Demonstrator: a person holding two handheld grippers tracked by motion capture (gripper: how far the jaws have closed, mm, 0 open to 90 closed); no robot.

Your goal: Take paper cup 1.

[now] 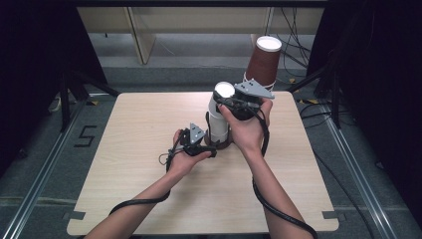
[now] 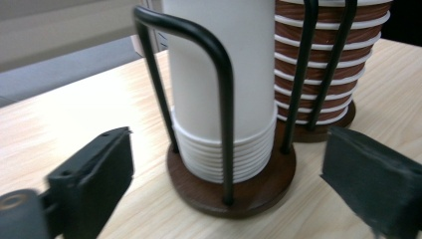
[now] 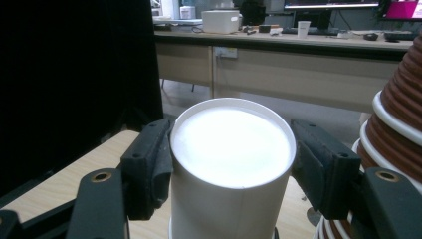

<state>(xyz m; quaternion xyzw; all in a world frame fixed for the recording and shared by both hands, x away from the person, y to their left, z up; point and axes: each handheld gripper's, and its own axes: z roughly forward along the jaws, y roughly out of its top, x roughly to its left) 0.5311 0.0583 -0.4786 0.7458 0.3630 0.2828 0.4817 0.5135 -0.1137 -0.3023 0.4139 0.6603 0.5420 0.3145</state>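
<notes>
the white paper cups stand upside down as a stack in a black wire holder on a round brown base, near the middle of the table; a taller stack of brown paper cups stands in its own holder just behind; the right tongs have their pads on either side of the top white cup, touching or all but touching its wall near the upturned bottom; the left tongs sit wide open and empty, low, the holder's base between the jaws but clear of both; the step in hand looks like drawing one cup off the stack; next, i judge, a straight upward pull, perhaps with the left closing on the base to steady it.
</notes>
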